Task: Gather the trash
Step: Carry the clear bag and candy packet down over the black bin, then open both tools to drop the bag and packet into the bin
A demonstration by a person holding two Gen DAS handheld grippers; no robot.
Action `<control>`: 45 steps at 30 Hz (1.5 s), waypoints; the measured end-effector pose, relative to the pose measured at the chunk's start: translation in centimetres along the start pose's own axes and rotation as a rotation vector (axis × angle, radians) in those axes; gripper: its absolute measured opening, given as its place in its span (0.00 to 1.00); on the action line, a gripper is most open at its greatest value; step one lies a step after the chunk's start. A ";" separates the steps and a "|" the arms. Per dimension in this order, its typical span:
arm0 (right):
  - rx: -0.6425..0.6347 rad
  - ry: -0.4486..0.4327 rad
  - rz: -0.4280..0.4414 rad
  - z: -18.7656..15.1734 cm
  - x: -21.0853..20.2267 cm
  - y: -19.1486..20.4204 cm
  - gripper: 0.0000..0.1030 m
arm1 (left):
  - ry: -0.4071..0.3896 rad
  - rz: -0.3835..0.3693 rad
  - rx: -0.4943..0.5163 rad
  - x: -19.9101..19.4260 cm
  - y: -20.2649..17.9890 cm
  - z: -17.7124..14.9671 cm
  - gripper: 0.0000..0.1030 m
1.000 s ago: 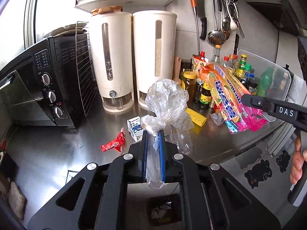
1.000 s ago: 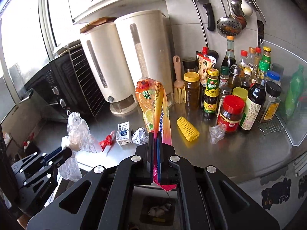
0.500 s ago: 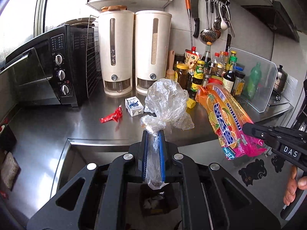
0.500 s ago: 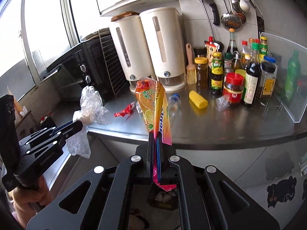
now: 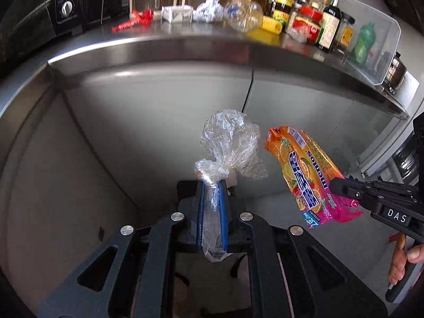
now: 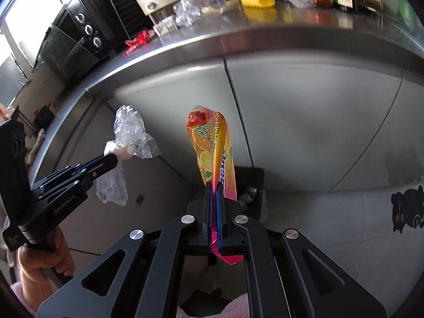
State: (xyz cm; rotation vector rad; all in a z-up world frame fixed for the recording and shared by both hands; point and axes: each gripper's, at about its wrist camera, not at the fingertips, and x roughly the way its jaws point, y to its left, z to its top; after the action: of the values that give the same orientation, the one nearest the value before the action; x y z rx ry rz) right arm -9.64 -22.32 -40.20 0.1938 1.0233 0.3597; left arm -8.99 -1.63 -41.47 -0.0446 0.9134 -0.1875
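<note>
Below the steel tabletop [image 5: 185, 42] edge, in front of the grey cabinet doors [image 5: 164, 111], both grippers sit side by side, pointing downward. Left gripper [image 5: 212, 185] is clamped narrow on a crumpled clear plastic bag [image 5: 230, 143]; the bag's neck runs between the blue pads and its bulk puffs out above the fingertips. Right gripper [image 6: 216, 188] is fully closed on an orange-and-pink candy wrapper [image 6: 212, 145], pinched at the pink end, the orange end sticking up and out. In the left wrist view the wrapper hangs just beside the bag, not touching. A black trash bin [image 6: 250, 185] with some rubbish inside stands on the floor against the cabinet, behind the right gripper's fingertips in its own view. On the tabletop: red wrapper [image 5: 132, 20], small white carton [image 5: 176, 13], crumpled white wad [image 5: 209, 9], clear plastic bottle [image 5: 243, 13] lying on its side, yellow foam net sleeve [image 5: 271, 25], all in a rough row near the sauce bottles [image 5: 312, 18]. Black oven [image 6: 79, 34] at the left end. A hand [image 6: 45, 259] grips the left gripper's handle.
</note>
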 end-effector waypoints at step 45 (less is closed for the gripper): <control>0.281 0.416 -0.040 -0.4 28.4 -7.7 0.09 | 0.464 0.007 -0.088 28.9 5.2 -5.2 0.43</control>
State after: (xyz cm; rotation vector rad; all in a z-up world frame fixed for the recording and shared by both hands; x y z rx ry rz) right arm 4.86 -18.60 -65.55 0.3607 1.4878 0.2217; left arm 4.89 -1.53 -67.86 -0.0818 1.3842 -0.1533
